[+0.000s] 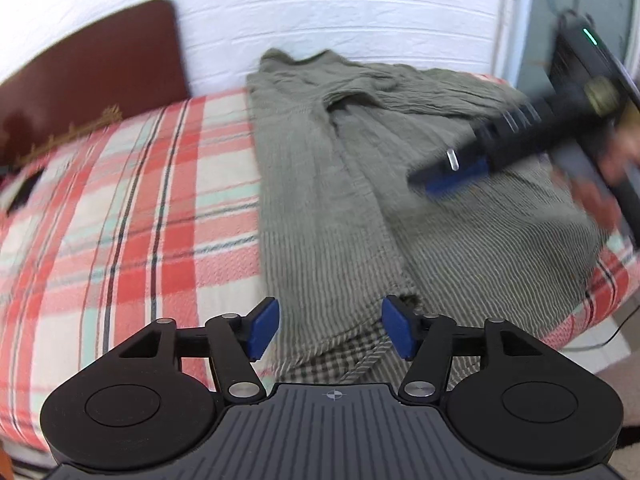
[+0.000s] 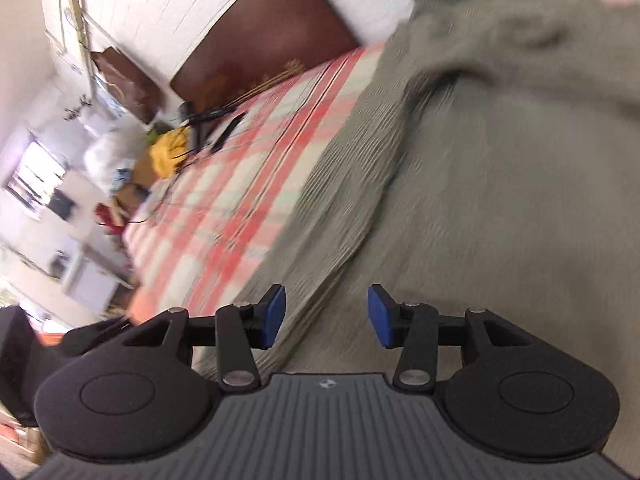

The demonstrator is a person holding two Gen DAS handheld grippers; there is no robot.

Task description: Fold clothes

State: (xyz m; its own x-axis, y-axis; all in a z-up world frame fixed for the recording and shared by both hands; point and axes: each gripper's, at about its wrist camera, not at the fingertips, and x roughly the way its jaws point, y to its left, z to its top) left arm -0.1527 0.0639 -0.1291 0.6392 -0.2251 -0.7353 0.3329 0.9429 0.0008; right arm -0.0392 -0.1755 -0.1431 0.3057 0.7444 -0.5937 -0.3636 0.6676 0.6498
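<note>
**Supervisor:** Where are you with the folding?

**Me:** Partway, I judge. The olive garment [image 1: 344, 184] lies on the plaid bedspread [image 1: 132, 208], on its right-hand part in my left wrist view, near the white wall [image 1: 320, 12]. 1 long panel is laid over the rest, so there is a straight doubled edge running down its left side. The top end, by the wall, is bunched and rumpled.

**Supervisor:** And the claws?

**Me:** Both released, nothing between the pads. My left gripper [image 1: 330, 330] hovers over the near hem with its jaws standing wide apart; the cloth lies below them, not pinched. My right gripper [image 2: 327, 316] is also parted and empty, above the garment's middle. That view is smeared, so I cannot read fine detail there. From the left wrist I see the right gripper at the far right, over the cloth.

**Supervisor:** What is left?

**Me:** I reckon at least 1 more fold to bring the length together, plus smoothing the crumpled end. The checked underside showing at the near hem suggests that corner is not square.
</note>
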